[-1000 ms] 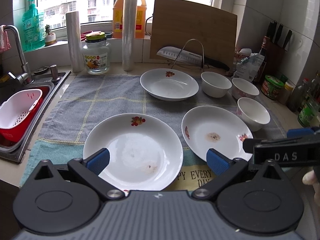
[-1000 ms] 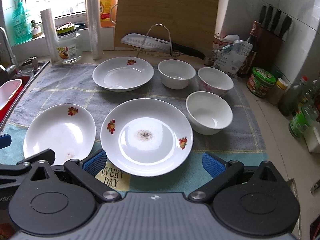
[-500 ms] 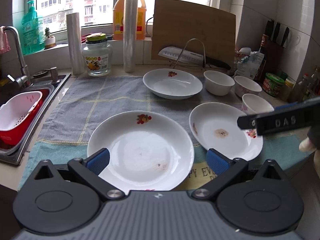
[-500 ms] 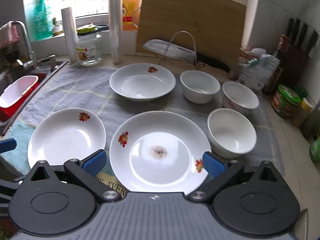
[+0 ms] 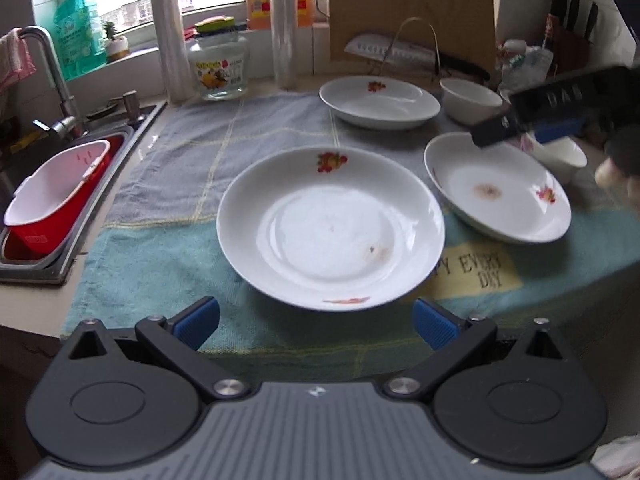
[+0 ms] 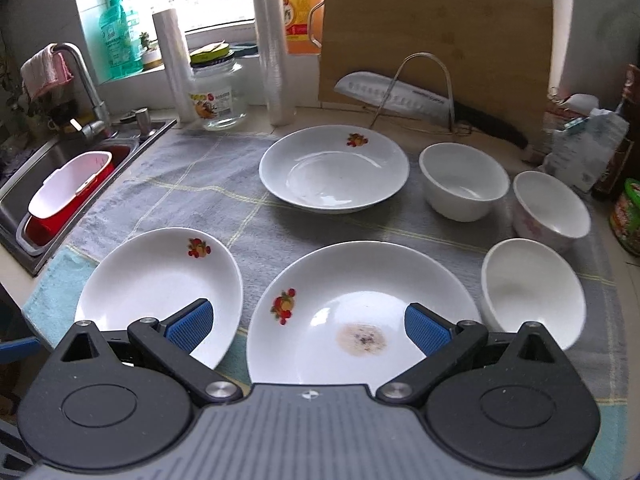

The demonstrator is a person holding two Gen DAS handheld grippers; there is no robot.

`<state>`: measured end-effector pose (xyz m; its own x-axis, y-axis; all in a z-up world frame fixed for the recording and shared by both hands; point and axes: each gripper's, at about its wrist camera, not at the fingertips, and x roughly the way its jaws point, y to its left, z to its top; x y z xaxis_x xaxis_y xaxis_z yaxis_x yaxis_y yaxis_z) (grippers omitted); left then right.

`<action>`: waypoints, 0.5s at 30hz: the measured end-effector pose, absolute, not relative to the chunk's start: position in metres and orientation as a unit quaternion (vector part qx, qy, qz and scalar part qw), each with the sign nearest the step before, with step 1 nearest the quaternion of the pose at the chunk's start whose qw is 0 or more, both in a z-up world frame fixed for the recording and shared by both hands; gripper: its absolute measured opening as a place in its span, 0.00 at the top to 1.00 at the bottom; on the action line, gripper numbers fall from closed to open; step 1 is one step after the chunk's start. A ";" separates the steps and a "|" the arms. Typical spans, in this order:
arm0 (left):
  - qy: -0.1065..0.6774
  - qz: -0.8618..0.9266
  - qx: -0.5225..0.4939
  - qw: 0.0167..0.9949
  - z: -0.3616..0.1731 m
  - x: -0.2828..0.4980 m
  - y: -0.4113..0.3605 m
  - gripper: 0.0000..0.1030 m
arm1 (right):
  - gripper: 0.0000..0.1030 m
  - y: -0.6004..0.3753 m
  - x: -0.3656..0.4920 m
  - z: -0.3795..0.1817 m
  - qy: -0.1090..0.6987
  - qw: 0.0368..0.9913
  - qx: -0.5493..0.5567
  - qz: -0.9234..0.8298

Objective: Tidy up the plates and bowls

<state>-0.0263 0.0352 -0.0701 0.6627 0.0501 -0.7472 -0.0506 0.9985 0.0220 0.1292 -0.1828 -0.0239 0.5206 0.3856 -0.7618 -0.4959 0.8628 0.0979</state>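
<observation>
The left gripper (image 5: 316, 318) is hovering, jaws spread and empty, near the white fruit-printed plate (image 5: 330, 226) on the grey-blue towel (image 5: 180, 208). The right gripper (image 6: 307, 325) (also spread, empty) is hanging over the stained white plate (image 6: 362, 308), three white bowls (image 6: 532, 292) sitting right.

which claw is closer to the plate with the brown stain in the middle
Right. The right claw hangs open directly over the stained plate, its blue pads straddling the near rim. The left claw is open in front of the neighbouring plate, off to the stained plate's left.
</observation>
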 end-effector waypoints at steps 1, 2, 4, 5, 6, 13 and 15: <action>0.410 0.025 0.002 0.912 -0.073 -0.025 0.036 0.01 | 0.00 -0.180 0.130 -0.025 0.421 0.868 -0.064 0.256; 0.410 0.022 0.005 0.912 -0.076 -0.023 0.037 0.01 | 0.00 -0.177 0.132 -0.026 0.422 0.867 -0.063 0.258; 0.406 0.013 0.013 0.914 -0.083 -0.020 0.040 0.01 | 0.00 -0.171 0.133 -0.028 0.423 0.865 -0.064 0.261; 0.406 0.011 0.019 0.913 -0.087 -0.018 0.041 0.01 | 0.00 -0.167 0.134 -0.029 0.423 0.866 -0.066 0.260; 0.406 0.006 0.024 0.913 -0.092 -0.015 0.044 0.01 | 0.00 -0.164 0.135 -0.029 0.423 0.866 -0.068 0.257; 0.408 -0.051 0.039 0.911 -0.112 -0.002 0.056 0.01 | 0.00 -0.146 0.136 -0.027 0.426 0.864 -0.070 0.259; 0.404 -0.071 0.040 0.911 -0.114 0.000 0.060 0.01 | 0.00 -0.140 0.136 -0.027 0.424 0.864 -0.079 0.259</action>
